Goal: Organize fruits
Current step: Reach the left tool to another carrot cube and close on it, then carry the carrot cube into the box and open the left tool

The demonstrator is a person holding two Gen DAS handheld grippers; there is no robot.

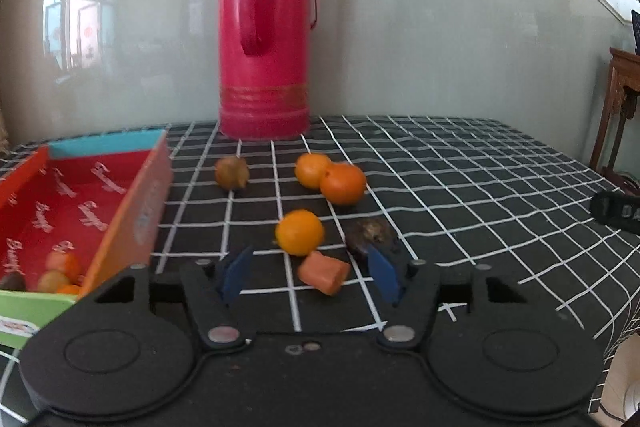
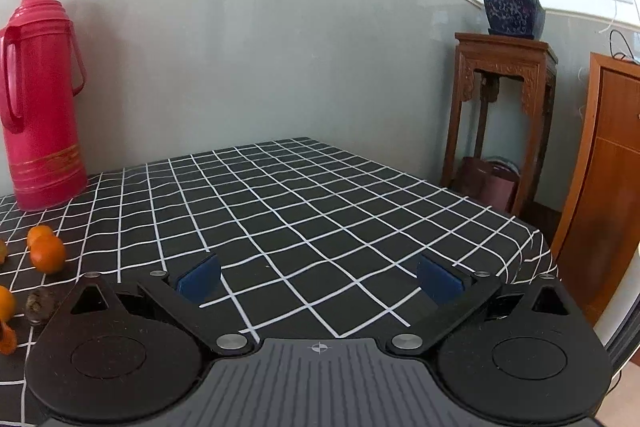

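Jaws on the left gripper (image 1: 310,277) sit partly open with nothing pinched yet, framing a carrot chunk (image 1: 323,273) on the table (image 1: 460,179), with a tangerine (image 1: 299,231) right behind it. I'd come in square so both pads meet the chunk, then carry it to the red box (image 1: 132,203). Right gripper (image 2: 318,277) hangs wide open, empty.

Three round oranges are seen loose on the checked cloth: one (image 1: 299,231) alone nearest, two touching behind it, a paler one (image 1: 312,170) partly hidden by a deeper orange one (image 1: 343,183). An orange cut chunk (image 1: 324,273) lies on its side, a dark wrinkled fruit (image 1: 370,235) beside it, a brownish round fruit (image 1: 232,173) farther left. Several small fruits (image 1: 60,273) are gathered in the red box (image 1: 132,203).
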